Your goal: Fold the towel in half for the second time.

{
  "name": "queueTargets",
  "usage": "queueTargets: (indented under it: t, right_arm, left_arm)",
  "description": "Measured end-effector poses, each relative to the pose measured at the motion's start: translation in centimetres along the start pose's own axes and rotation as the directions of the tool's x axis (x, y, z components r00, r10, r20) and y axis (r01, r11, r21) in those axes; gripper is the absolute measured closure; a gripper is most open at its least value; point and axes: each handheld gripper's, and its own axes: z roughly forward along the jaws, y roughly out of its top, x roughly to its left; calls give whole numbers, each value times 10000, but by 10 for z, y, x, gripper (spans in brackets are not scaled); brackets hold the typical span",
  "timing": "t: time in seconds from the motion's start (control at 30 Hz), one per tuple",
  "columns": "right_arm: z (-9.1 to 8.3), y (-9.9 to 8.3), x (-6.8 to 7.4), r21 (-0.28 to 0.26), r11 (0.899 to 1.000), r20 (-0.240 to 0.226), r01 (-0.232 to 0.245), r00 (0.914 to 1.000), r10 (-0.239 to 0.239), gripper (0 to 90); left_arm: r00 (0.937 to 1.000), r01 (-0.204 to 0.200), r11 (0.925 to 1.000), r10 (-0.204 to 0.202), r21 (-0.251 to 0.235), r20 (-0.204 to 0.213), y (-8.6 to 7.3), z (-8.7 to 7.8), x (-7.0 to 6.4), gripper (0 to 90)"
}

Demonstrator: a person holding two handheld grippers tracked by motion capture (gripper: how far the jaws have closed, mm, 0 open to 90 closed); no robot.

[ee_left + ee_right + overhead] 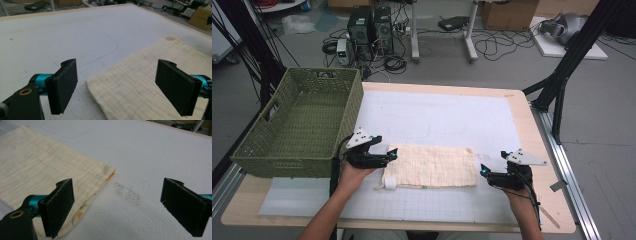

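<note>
Black jaws of the left gripper (117, 87) are gaping wide over the folded cloth (430, 166), its corner lying at twelve o'clock; the right gripper (125, 207), equally wide, is waiting at the cloth's three o'clock end. Pinching both ends low and level should be keeping the fold tidy.

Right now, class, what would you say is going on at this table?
A person holds a two-jaw gripper in each hand at either end of a folded cream cloth lying flat on the white mat. The left gripper is at the cloth's left edge, the right gripper just off its right edge. Both have jaws wide open, gripping nothing. A green woven basket stands empty at the left.
</note>
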Motion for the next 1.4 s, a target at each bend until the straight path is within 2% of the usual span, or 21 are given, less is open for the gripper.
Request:
queueTargets:
  t: [0.07,0.23,0.33,0.47,0.57,0.63,0.7,0.83,0.9,1.0,1.13,1.17,1.23,1.33,1.4]
  right_arm:
    - [0,0,1,17,10000,-9,19,10000,-19,111]
    - [0,-2,3,120,9999,-158,-40,9999,42,111]
    - [-1,-2,4,21,10000,-117,-32,9999,32,111]
    - [-4,-3,5,-30,9999,-91,-125,9999,125,111]
    - [-5,-4,4,-12,9999,-21,-113,9999,113,111]
    - [-6,-5,3,-8,9999,-16,-160,9999,160,111]
    - [-6,-6,3,19,9999,15,-154,9999,154,111]
    - [-7,-8,3,105,9998,39,-168,9999,167,111]
    - [-7,-8,3,130,9997,62,-202,9998,201,111]
    - [-7,-9,2,168,9997,56,-177,9998,176,111]
    - [-7,-10,1,200,9995,74,-227,9997,226,111]
    - [-7,-10,1,193,9995,70,-235,9997,234,111]
    - [-6,-10,1,207,9996,139,-193,9997,190,111]
    - [-6,-10,0,335,9992,161,-213,9997,208,111]
    - [-4,-11,0,378,9991,149,-205,9997,200,111]
  left_arm:
    - [9999,98,9998,-97,-156,58,2,0,1,186]
    - [9998,188,9997,-187,-142,59,11,6,4,196]
    - [9990,453,9989,-453,-107,20,19,12,6,199]
    - [9996,284,9995,-283,-164,31,25,20,5,212]
    - [9996,235,9990,-229,376,-164,20,28,9,234]
    - [9982,347,9956,-304,873,-508,16,33,12,247]
    - [9971,367,9926,-285,1161,-710,13,38,15,275]
    - [9970,298,9863,-178,1623,-750,7,46,17,335]
    - [9975,269,9798,-134,1983,-690,5,48,17,397]
    - [9981,232,9717,-91,2350,-610,1,51,18,442]
    - [9988,116,9632,16,2686,-487,-4,53,19,486]
    - [9986,43,9650,97,2623,-520,-5,53,19,491]
    - [9984,-103,9635,249,2676,-513,-5,52,19,519]
    - [9976,-308,9632,462,2669,-517,-6,49,19,599]
    - [9977,-431,9629,557,2664,-398,-7,47,18,684]
